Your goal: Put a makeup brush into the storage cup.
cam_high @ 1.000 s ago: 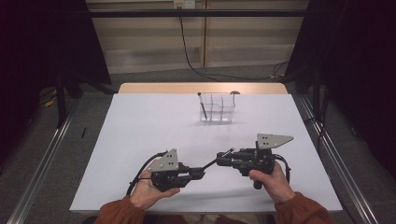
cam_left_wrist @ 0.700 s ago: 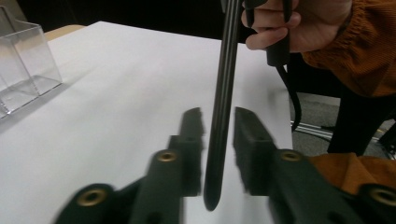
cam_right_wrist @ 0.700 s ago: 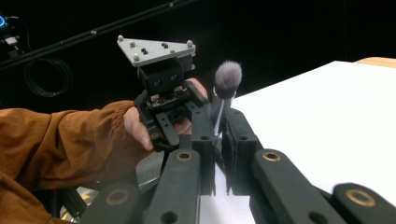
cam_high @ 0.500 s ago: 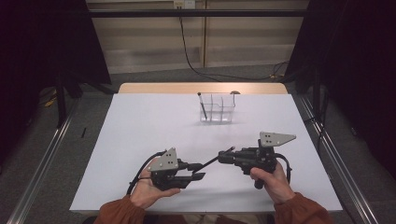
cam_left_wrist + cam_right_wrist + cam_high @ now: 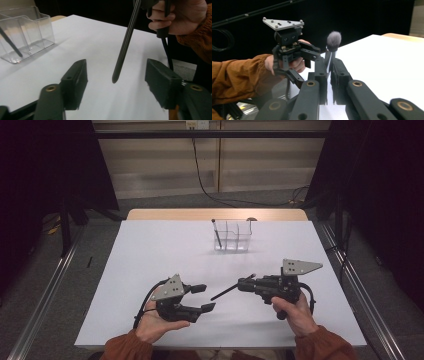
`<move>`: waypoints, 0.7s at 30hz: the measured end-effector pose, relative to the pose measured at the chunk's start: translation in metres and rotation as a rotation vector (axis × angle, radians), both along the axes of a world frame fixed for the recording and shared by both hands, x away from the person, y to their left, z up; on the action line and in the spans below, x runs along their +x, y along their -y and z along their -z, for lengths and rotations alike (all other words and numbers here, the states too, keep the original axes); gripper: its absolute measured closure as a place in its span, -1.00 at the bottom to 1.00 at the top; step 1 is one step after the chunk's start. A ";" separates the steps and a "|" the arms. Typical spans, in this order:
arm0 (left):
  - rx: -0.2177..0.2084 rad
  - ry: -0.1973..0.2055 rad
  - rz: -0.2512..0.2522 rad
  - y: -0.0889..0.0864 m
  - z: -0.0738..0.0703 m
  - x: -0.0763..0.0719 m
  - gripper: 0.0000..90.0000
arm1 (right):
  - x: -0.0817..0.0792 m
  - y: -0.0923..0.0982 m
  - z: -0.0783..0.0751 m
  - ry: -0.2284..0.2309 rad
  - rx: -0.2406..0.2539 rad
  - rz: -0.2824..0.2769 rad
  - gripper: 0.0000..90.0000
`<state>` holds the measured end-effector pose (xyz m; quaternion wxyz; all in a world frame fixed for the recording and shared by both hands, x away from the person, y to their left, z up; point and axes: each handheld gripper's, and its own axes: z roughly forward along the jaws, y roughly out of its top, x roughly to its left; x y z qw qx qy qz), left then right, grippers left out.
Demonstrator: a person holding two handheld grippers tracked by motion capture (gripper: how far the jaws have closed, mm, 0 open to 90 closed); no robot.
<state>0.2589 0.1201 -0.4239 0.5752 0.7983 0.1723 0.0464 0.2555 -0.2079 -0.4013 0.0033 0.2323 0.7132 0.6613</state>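
Dark curtains and a bare floor frame the white table (image 5: 150, 265), where a person in rust-orange sleeves works two handheld black grippers over its near half. The right gripper (image 5: 329, 72) is clamped on a slim black-handled makeup brush with a soft grey tuft (image 5: 333, 41), pinching it close below the bristles, so that the long handle (image 5: 231, 290) juts out toward the left gripper (image 5: 202, 298), clear of the table. The left gripper's jaws have just been opening; in its own view they stand apart with the brush's rounded handle tip (image 5: 117, 72) hanging between them, touched by neither pad. At the far edge of the table waits a clear plastic compartment organiser (image 5: 233, 236), holding another dark slender stick (image 5: 217, 233) leaning in its left cell. The brush looks light and stiff along the handle, its glossy finish probably slippery, its tuft soft and easily crushed. A firm hold seems best on the handle or the neck below the bristles, never on the hairs.
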 end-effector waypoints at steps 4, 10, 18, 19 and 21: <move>-0.019 0.010 -0.035 -0.005 -0.002 0.001 -0.43 | 0.000 0.002 -0.002 0.003 -0.008 0.008 0.87; -0.038 0.026 -0.070 -0.013 -0.006 0.004 -0.59 | 0.000 0.003 -0.005 0.007 -0.019 0.015 0.87; -0.040 0.055 -0.143 -0.027 -0.014 0.006 -0.84 | 0.000 0.007 -0.007 0.000 -0.042 0.036 0.86; -0.049 0.034 -0.149 -0.029 -0.014 0.007 -0.84 | 0.000 0.006 -0.007 -0.004 -0.054 0.041 0.86; -0.043 0.032 -0.166 -0.033 -0.013 0.008 -0.88 | 0.000 0.006 -0.007 -0.005 -0.058 0.041 0.86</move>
